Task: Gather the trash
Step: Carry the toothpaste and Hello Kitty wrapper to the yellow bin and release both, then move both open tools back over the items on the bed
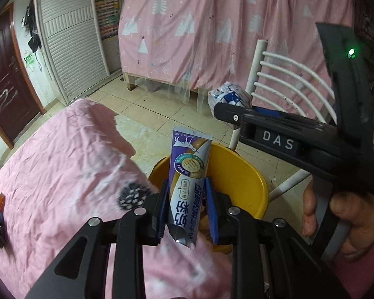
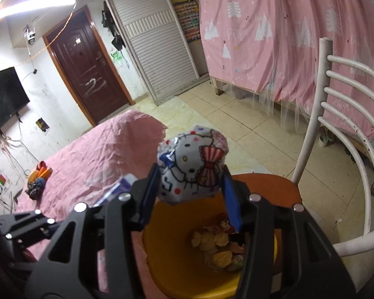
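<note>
Your left tongs sit nearest the lens, blue pads clamped on a purple-and-white toothpaste tube that stands nearly upright between them, crimped end up, cap end down toward the camera. Directly behind and below the tube is the yellow bin, which stands on the brown seat of a white chair. Your right tongs are clamped on a crumpled, ball-shaped wrapper printed with a cartoon cat and a red striped bow, held above the near rim of the yellow bin. Inside the bin lie pale yellow and white scraps. From the left wrist view, your right tongs reach in from the right with the wrapper at their tip, your hand on the grip. To the left of the bin, touching its side, is a table covered in wrinkled pink cloth. A small cluster of dark and orange objects rests on the cloth's far left, well apart from the bin; what they are cannot be told. A pink tree-patterned curtain hangs behind the chair.
</note>
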Tool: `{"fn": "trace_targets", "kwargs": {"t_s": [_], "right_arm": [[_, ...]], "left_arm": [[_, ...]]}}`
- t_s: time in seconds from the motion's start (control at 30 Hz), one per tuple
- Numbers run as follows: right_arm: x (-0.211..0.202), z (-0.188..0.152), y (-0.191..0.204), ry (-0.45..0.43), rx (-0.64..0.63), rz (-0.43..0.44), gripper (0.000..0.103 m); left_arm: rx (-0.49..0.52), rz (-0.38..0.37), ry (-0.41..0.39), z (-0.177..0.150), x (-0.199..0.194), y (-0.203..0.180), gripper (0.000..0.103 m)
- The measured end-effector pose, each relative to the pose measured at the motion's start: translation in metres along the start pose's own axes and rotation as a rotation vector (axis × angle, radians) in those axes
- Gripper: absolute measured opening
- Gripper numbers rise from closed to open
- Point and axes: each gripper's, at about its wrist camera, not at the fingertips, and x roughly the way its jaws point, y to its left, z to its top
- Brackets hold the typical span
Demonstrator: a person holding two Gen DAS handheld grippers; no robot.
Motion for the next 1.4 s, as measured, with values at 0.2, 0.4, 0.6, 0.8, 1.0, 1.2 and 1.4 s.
{"fn": "trace_targets", "kwargs": {"t_s": [0.2,0.4,0.6,0.8,1.0,1.2,1.4], "right_arm": [[-0.002,0.0,-0.011,-0.001,0.036,0.015,0.047],[0.004,-0.001,-0.009,0.018,0.035,0.019,0.055],[0.005,0.0,-0.001,0.02,0.027,0.011,0.062],[0.005,0.003,0.017,0.016,0.002,0.02,0.063],[0.017,0.006,0.059,0.033,-0.063,0.057,0.065],[0.029,0.009,0.109,0.048,-0.135,0.094,0.065],[0.042,0.007,0.151,0.07,-0.196,0.123,0.066]], "left_arm": [[0.02,0.0,0.019,0.005,0.015,-0.013,0.054],[0.0,0.015,0.014,0.001,0.009,-0.006,0.057],[-0.037,0.019,-0.01,-0.004,-0.009,0.01,0.057],[-0.077,0.038,-0.052,-0.009,-0.031,0.032,0.057],[-0.138,0.076,-0.091,-0.016,-0.054,0.065,0.057],[-0.204,0.119,-0.115,-0.029,-0.073,0.107,0.057],[-0.279,0.179,-0.149,-0.045,-0.096,0.16,0.061]]}}
